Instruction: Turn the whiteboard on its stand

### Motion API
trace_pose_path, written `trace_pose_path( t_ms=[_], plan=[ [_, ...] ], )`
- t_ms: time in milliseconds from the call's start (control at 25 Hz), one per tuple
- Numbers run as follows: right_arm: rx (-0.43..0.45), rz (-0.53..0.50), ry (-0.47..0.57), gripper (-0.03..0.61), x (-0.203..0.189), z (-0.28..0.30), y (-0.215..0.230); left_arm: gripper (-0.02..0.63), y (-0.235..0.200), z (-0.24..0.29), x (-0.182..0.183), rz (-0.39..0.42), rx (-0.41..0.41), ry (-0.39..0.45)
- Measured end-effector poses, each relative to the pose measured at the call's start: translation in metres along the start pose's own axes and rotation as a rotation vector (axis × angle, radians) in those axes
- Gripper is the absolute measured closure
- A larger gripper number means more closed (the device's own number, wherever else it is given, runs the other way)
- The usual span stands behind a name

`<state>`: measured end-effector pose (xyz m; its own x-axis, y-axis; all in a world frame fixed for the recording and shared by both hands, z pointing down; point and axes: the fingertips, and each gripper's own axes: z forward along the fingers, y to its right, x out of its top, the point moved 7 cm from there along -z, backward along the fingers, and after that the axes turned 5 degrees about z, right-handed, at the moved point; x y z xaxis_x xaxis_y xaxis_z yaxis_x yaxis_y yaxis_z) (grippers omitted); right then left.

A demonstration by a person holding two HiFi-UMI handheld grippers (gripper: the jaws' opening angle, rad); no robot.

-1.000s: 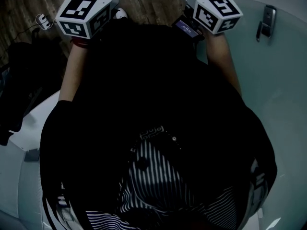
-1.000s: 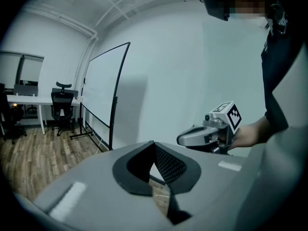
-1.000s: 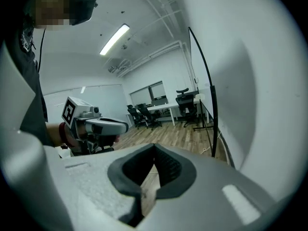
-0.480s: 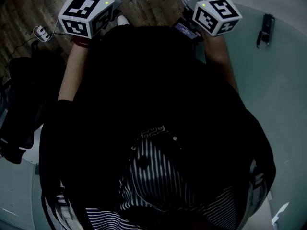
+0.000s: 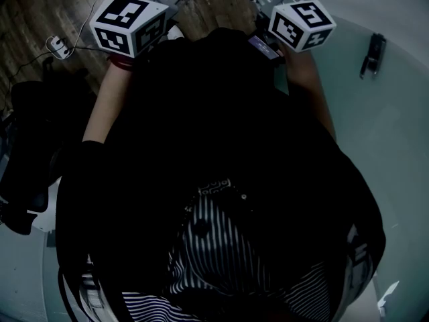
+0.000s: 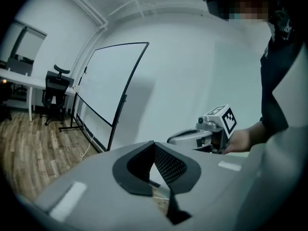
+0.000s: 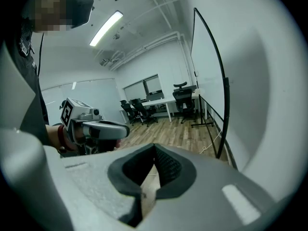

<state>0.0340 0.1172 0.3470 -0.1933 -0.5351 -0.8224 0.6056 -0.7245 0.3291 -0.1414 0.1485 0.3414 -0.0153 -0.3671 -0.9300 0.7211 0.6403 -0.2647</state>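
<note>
Right tool (image 7: 154, 154) closed, whiteboard (image 6: 108, 81) blank, black-framed

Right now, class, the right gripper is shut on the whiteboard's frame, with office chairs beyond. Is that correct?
No. The right gripper is shut on nothing; the right gripper view shows the whiteboard and its frame standing apart ahead of it. The office chairs beyond are right.

Smooth matt whiteboard (image 6: 108, 81), thin dark metal-looking frame (image 6: 124, 97), wood-grain plank floor (image 6: 33, 143)
</note>
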Motion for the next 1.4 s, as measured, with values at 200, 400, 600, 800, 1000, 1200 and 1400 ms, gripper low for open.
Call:
trace_pose_path(
  t_ms=[200, 400, 600, 800, 1000, 1200, 1400],
  plan=[
    [-0.013, -0.003, 0.031, 0.577, 0.014, 0.005, -0.006, 0.617, -0.006, -0.006, 0.011, 0.038, -0.006, 0.010],
    [-0.012, -0.004, 0.041, 0.577, 0.020, 0.003, -0.002, 0.617, -0.007, -0.001, 0.013, 0.050, -0.008, 0.003],
    [-0.007, 0.004, 0.042, 0.577, 0.027, 0.007, 0.016, 0.617, -0.016, 0.011, 0.012, 0.049, 0.005, -0.008],
    [0.021, 0.002, 0.037, 0.577, 0.024, 0.015, 0.036, 0.617, -0.020, 0.031, 0.011, 0.043, 0.020, -0.016],
    [0.057, -0.005, 0.028, 0.577, 0.048, 0.030, 0.070, 0.617, -0.038, 0.067, 0.032, 0.048, 0.039, -0.019],
    [0.085, -0.043, 0.030, 0.577, 0.083, 0.048, 0.113, 0.617, -0.070, 0.115, 0.067, 0.056, 0.083, -0.003],
    [0.103, -0.110, 0.081, 0.577, 0.115, 0.048, 0.156, 0.617, -0.087, 0.162, 0.096, 0.025, 0.123, 0.024]
  ],
)
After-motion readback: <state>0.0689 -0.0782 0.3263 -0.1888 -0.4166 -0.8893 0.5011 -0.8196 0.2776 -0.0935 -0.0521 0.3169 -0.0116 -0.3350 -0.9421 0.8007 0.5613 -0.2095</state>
